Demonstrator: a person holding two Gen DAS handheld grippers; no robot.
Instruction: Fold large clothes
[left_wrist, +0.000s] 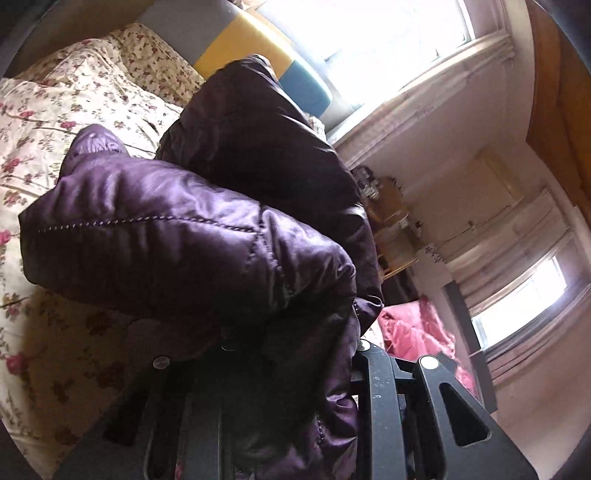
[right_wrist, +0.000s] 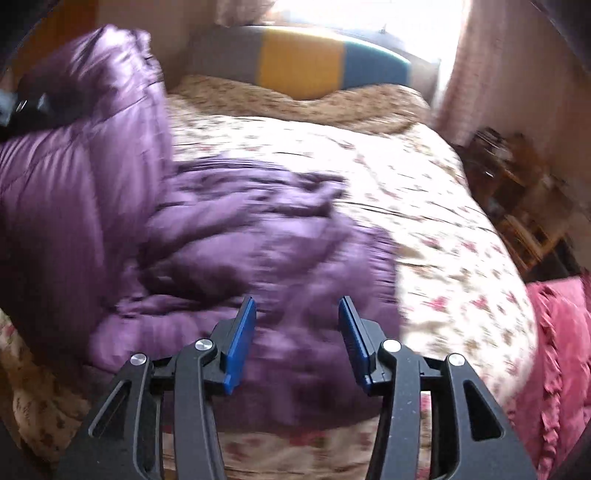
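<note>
A large purple quilted jacket lies crumpled on the floral bed. My left gripper is shut on a fold of the purple jacket and holds it lifted above the bed; the fabric hides its fingertips. That raised part and the left gripper show at the upper left of the right wrist view. My right gripper is open and empty, its blue pads just above the jacket's near edge. The right wrist view is motion-blurred.
A grey, yellow and blue headboard stands at the far end of the bed, under a bright window. A pink cloth lies at the bed's right side. A wooden shelf unit stands to the right.
</note>
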